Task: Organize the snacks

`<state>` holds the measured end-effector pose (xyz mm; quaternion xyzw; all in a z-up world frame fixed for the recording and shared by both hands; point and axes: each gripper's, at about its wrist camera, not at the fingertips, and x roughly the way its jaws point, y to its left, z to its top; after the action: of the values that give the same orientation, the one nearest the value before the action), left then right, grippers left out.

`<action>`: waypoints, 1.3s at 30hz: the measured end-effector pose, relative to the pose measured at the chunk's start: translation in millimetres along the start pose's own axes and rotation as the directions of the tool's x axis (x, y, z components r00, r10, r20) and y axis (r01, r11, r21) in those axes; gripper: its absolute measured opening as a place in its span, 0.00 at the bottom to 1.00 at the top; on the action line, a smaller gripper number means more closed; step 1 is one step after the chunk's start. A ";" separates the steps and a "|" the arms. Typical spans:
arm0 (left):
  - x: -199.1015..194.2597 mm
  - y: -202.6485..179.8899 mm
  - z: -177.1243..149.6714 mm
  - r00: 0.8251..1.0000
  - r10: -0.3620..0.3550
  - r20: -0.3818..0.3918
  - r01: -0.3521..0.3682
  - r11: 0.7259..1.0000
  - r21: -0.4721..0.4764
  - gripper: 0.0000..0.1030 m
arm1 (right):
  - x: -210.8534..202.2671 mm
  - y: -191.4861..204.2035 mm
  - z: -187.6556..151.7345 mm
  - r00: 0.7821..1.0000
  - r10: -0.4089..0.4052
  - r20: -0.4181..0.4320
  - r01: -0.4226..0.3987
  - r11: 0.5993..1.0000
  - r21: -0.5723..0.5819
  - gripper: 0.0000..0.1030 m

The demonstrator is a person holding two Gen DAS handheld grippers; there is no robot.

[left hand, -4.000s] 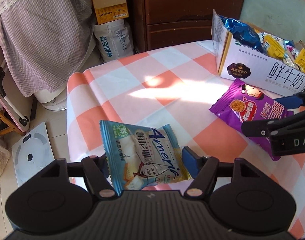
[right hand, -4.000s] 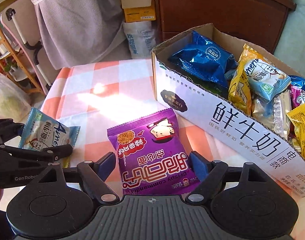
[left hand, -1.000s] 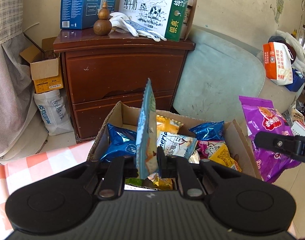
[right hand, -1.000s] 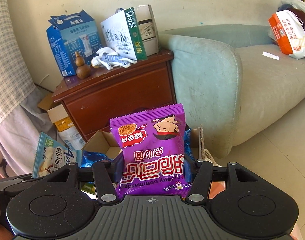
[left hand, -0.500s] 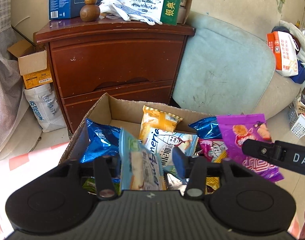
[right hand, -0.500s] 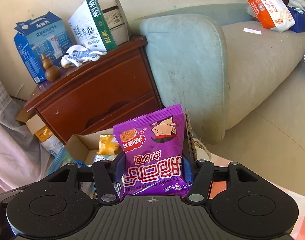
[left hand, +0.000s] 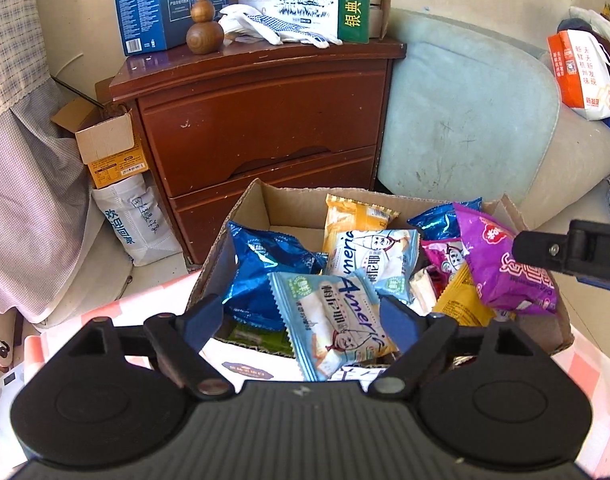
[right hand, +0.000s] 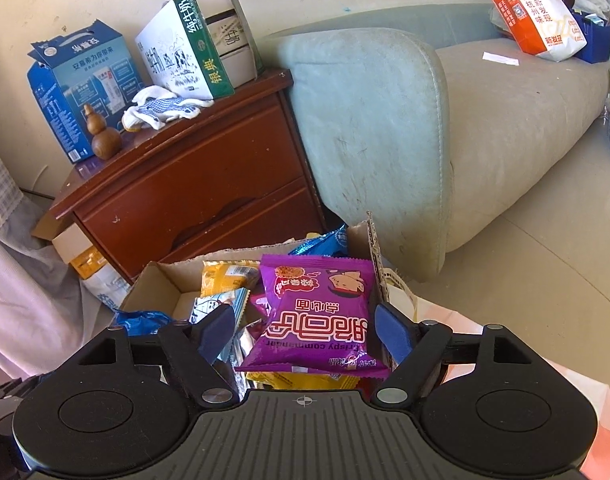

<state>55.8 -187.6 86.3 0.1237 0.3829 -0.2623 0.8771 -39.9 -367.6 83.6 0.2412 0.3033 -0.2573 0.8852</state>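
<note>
Over the box, left wrist view: left gripper (left hand: 301, 312) tilts down above the open brown cardboard box (left hand: 261, 200) of snack packets.
Left jaws: opening, spread wide; the pale blue foil snack packet (left hand: 333, 324) lies between them, its right edge by the right pad, well clear of the left pad.
Blue packet's place: resting on the other packets at the box's near side, partly over a shiny dark blue packet (left hand: 265, 264).
Right edge of this view: the right gripper's black finger crosses just beside the purple snack packet (left hand: 501, 264).
Right wrist view: right gripper (right hand: 301, 332) also points down over the box.
Right jaws: opening; the purple packet sits between the pads without touching either, lying on the heap at the box's right end.
</note>
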 end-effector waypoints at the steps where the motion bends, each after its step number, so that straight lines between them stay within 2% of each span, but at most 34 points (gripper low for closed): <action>1: -2.8 1.0 -2.1 1.000 0.001 -0.005 -0.001 1.000 0.000 0.85 | -2.8 1.2 -1.0 1.000 -0.005 -0.001 0.005 1.000 -0.002 0.81; 11: -25.3 9.2 -15.7 0.999 0.009 -0.050 -0.009 1.000 -0.012 0.91 | -23.6 7.5 -18.5 0.995 -0.096 -0.025 0.094 0.994 -0.058 0.88; 16: -25.4 8.4 -13.3 0.998 0.028 -0.052 -0.028 1.000 -0.008 0.94 | -25.5 9.0 -25.8 0.987 -0.156 -0.049 0.151 0.985 -0.084 0.93; 20: -20.9 6.4 -11.9 0.997 0.038 -0.068 -0.038 0.999 0.000 0.94 | -18.3 13.4 -27.8 0.980 -0.190 -0.064 0.181 0.976 -0.124 0.94; 23: -17.9 4.6 -10.5 0.996 0.054 -0.075 -0.054 0.999 0.006 0.94 | -13.7 15.2 -28.0 0.976 -0.199 -0.085 0.187 0.974 -0.131 0.94; 39: -8.2 0.9 -9.0 0.990 0.080 -0.113 -0.081 0.997 0.001 0.94 | -8.3 20.8 -31.0 0.968 -0.234 -0.087 0.215 0.960 -0.179 0.95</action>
<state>46.1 -180.0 86.2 0.1521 0.4271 -0.2184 0.8641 -45.9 -331.3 73.0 0.1429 0.3964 -0.3163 0.8499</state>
